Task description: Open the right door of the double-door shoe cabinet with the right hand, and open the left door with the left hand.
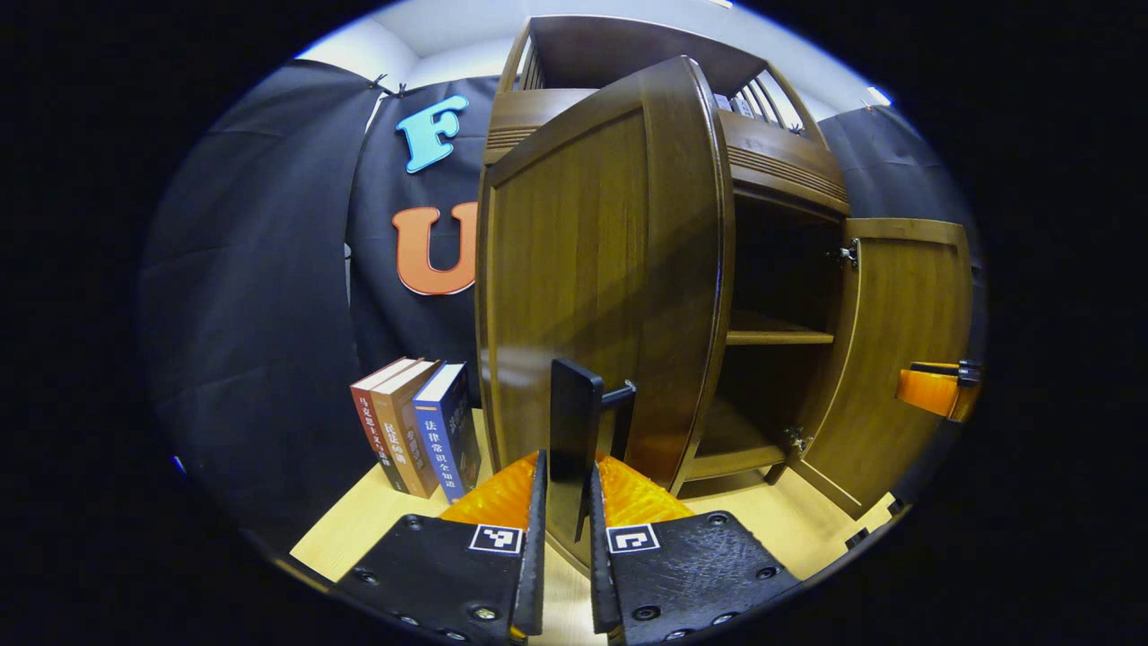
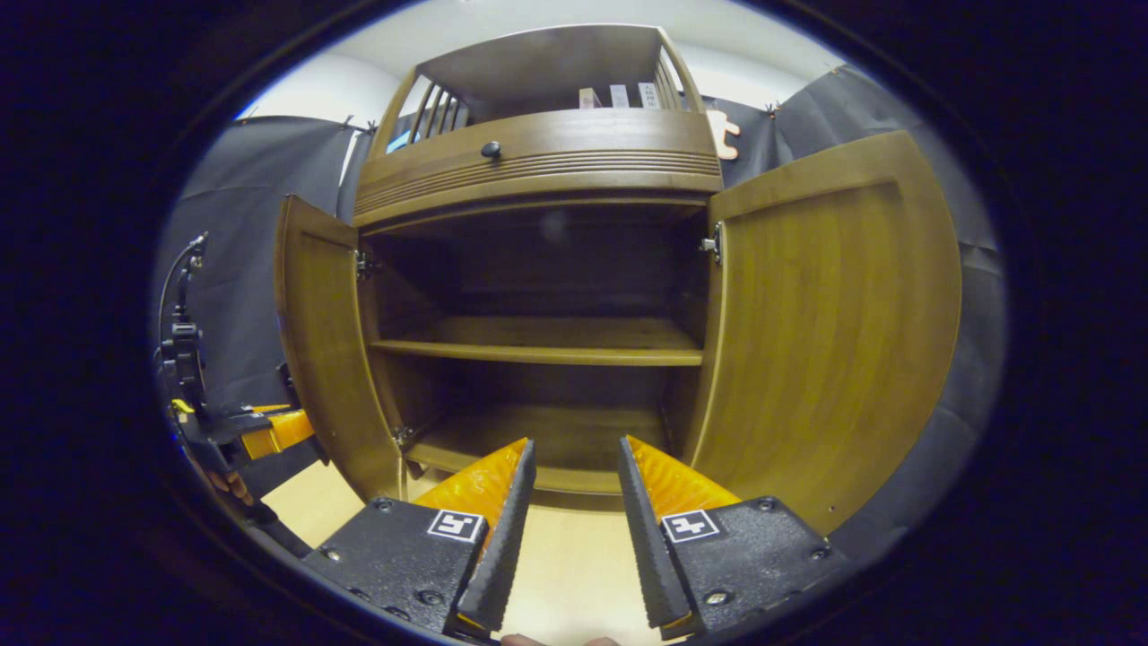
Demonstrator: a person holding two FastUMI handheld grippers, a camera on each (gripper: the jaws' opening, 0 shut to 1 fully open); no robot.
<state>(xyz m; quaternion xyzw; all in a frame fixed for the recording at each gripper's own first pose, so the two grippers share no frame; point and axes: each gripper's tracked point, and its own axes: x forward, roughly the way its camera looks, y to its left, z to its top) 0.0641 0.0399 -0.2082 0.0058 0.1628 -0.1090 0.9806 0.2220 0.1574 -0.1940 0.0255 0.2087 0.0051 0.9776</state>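
Left gripper view: left gripper point(image 1: 567, 502) low in the middle, jaws nearly closed, both fingers pressed on the flat dark handle point(image 1: 574, 431) of the brown wooden left door point(image 1: 592, 278). Left door swung wide out, its panel facing the camera. Behind it, the brown wooden double-door shoe cabinet point(image 1: 789, 170) standing on a pale wooden tabletop point(image 1: 377, 520), dark inside, with one wooden shelf point(image 1: 776, 337) across the middle. Brown wooden right door point(image 1: 897, 359) also swung open at the far side, with the other gripper point(image 1: 937, 390) just beside its outer edge. Three upright books point(image 1: 417, 435), one red, one tan, one blue, leaning together on the tabletop left of the cabinet.

Right gripper view: right gripper point(image 2: 574, 511) at the bottom, jaws parted wide, nothing between them, apart from the cabinet. Cabinet point(image 2: 538, 161) straight ahead, both doors open: left door point(image 2: 327, 350) on the left, right door point(image 2: 834, 323) on the right. Shelf point(image 2: 538, 345) bare, lower compartment dark. Small round dark knob point(image 2: 491, 150) on the drawer front above the doors. Left gripper point(image 2: 269, 431) at the far left, near the left door's outer edge.
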